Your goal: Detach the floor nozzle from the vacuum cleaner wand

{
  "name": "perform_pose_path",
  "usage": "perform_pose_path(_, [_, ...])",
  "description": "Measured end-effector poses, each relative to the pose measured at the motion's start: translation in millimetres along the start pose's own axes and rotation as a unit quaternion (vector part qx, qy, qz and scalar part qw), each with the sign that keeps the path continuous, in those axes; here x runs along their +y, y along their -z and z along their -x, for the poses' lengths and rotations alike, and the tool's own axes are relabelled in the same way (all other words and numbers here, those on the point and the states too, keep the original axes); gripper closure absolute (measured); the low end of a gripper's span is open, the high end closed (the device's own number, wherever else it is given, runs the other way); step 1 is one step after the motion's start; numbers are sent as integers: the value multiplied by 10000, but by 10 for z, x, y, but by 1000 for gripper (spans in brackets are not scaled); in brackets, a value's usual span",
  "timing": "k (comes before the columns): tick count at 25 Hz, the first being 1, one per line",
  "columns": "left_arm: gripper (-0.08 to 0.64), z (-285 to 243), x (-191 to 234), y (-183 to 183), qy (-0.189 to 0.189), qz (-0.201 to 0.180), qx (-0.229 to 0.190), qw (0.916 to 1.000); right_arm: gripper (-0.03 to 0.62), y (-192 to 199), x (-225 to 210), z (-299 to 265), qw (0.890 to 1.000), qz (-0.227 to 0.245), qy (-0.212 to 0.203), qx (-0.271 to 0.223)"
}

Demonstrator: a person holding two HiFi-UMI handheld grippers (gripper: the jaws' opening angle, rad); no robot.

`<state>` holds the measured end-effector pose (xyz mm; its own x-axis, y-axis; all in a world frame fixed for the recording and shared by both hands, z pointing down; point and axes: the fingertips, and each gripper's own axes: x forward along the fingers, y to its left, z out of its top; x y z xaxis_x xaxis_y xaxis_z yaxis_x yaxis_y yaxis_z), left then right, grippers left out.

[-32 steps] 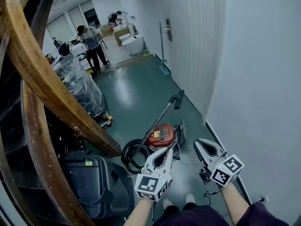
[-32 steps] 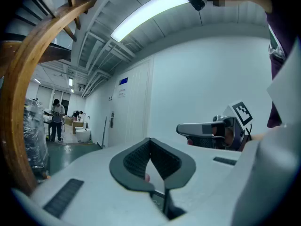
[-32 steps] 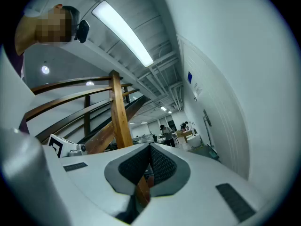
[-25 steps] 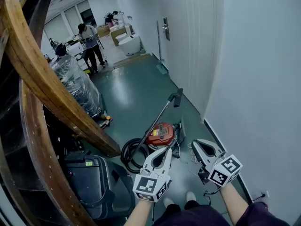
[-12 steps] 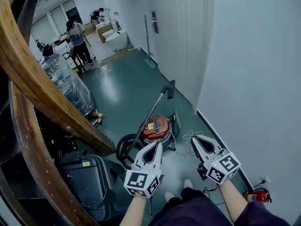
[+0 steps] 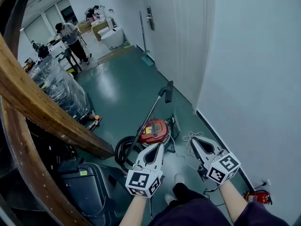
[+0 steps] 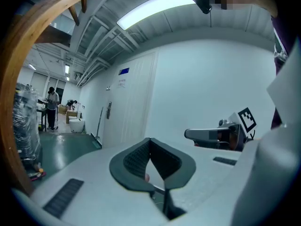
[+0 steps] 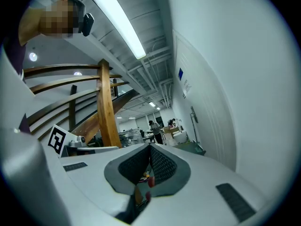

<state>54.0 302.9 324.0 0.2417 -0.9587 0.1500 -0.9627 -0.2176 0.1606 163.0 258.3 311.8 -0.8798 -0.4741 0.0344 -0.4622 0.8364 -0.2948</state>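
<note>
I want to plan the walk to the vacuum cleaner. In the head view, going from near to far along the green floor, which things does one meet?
black hose coil → red vacuum cleaner body → black head on the wand's end → standing person

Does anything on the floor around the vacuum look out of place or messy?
A white cord lies in a loose tangle on the floor right of the red vacuum cleaner, and a red fire extinguisher lies on its side by the wall.

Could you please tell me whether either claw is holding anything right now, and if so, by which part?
Nothing is held: the left claw and right claw are both shut and empty.
</note>
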Motion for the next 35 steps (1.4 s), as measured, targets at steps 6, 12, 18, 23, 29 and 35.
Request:
perform_pose_path(6, [555,-589,188,15,41,44,187,9998,574,16,-524,-372,9997,-203,20,147])
perform_pose_path(12, [555,-1007,340,7,-33,70,292,9995,574,45,-879,-639,9988,-395,-86,270])
perform_pose_path(18, [555,-1235,503,-9,-120,50,391,9992,574,31,-1097,-849,9980,-546,-110,297])
perform_pose_path(23, [555,-1384,645,-17,-172,58,439,9989,574,64,-1248,-1032,9971,-687,-97,311])
perform_pose_path(29, [555,-1604,964,81,-135,99,551,9983,574,124,-1420,-1381,9966,-755,-14,324])
perform_pose_path(35, [555,-1883,1380,129,-31,202,660,9976,574,178,-1563,-1796,9958,-814,137,389])
